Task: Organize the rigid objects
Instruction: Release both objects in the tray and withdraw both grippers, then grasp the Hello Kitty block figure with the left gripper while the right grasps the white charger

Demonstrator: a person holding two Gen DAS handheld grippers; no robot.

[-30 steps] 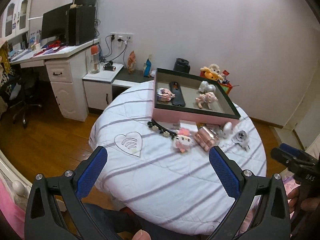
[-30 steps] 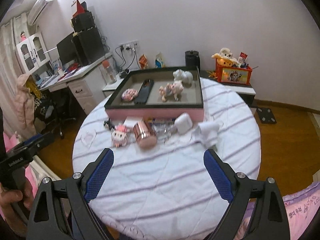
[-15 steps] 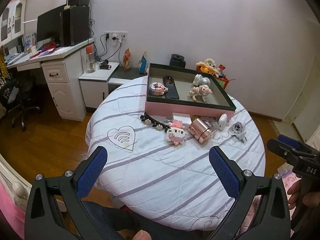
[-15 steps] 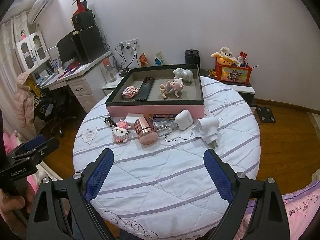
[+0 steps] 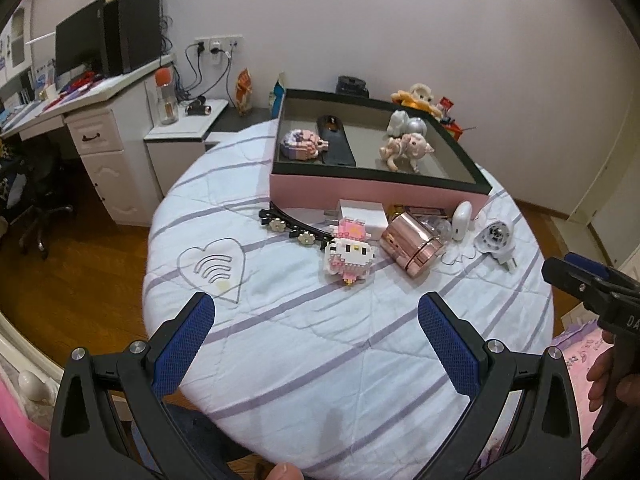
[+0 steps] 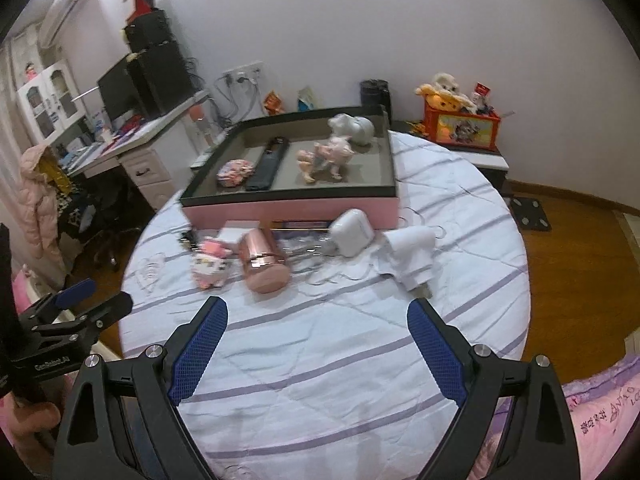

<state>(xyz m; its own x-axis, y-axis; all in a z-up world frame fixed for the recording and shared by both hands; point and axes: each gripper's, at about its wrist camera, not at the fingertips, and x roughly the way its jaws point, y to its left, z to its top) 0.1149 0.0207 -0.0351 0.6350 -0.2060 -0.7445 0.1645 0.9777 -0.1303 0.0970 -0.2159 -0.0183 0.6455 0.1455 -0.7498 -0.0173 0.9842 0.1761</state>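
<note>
Nearest, the left gripper (image 5: pixel 316 320) and the right gripper (image 6: pixel 318 322) both hang over the near edge of the round table (image 5: pixel 320 344), jaws spread wide and holding nothing. Beyond the fingertips, well apart from them, a row of loose things lies on the striped cloth: a block-built cat figure (image 5: pixel 347 254), a rose-gold cylinder (image 5: pixel 412 245) on its side, a white earbud case (image 6: pixel 352 232) and a white plug adapter (image 6: pixel 412 258). Just behind them stands the pink tray (image 5: pixel 376 194), already holding a dark remote (image 5: pixel 336 146) and two small figurines (image 5: pixel 404 148).
</note>
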